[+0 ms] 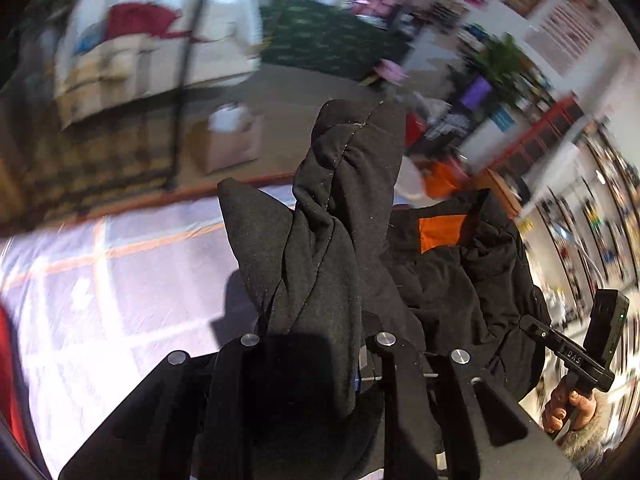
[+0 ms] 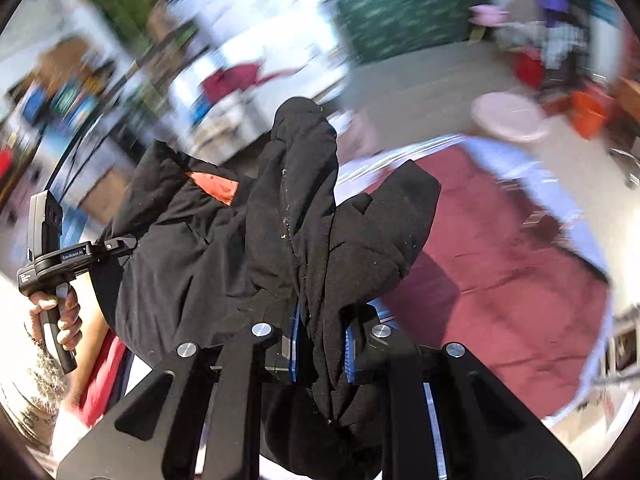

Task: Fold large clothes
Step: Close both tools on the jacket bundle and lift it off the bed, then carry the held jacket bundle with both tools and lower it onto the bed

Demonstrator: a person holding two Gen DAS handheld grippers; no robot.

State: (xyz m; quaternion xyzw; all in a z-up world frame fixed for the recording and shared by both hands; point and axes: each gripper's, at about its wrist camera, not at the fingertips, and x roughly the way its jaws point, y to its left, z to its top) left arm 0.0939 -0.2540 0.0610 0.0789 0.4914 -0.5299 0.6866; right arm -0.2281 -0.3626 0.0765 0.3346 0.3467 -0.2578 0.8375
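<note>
A black padded garment with an orange patch hangs bunched in the air above the lilac checked sheet. My left gripper is shut on a thick fold of it, and the fabric rises in a peak in front of the camera. In the right wrist view my right gripper is shut on another fold of the same garment, pinched between its blue pads. Each view shows the other gripper's handle in a person's hand, its fingers buried in the cloth.
A maroon cloth lies on the sheet under the right side. Beyond the sheet's edge are floor, a cardboard box, a pale round stool, an orange bin and a green patterned cover. The background is motion-blurred.
</note>
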